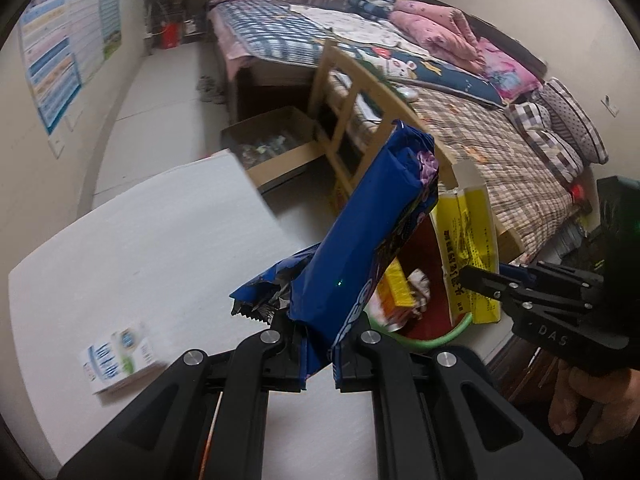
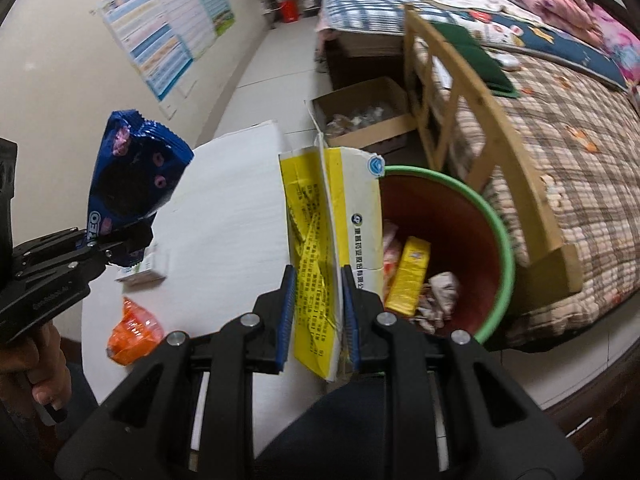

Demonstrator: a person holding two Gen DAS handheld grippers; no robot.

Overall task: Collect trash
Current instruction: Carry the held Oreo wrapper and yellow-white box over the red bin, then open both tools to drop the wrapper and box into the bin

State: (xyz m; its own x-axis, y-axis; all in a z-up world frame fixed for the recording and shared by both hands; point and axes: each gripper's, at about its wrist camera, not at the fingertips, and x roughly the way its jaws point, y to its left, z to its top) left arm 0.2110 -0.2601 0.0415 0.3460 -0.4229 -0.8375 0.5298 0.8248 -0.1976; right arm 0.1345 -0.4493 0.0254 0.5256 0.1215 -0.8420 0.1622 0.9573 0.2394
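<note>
My left gripper [image 1: 318,344] is shut on a blue Oreo wrapper [image 1: 372,232] and holds it above the white table, beside the bin; it also shows in the right wrist view [image 2: 132,184]. My right gripper [image 2: 318,304] is shut on a flattened yellow and white carton [image 2: 320,240] held upright at the bin's near rim; it also shows in the left wrist view [image 1: 472,248]. The red bin with a green rim [image 2: 504,240] holds a yellow box and crumpled wrappers. On the table lie an orange wrapper [image 2: 132,330] and a small white and blue box [image 1: 120,356].
The white table [image 1: 160,248] is on the left. A wooden bed frame [image 2: 460,92] and a bed with a plaid quilt stand right of the bin. An open cardboard box [image 2: 368,116] sits on the floor beyond the table.
</note>
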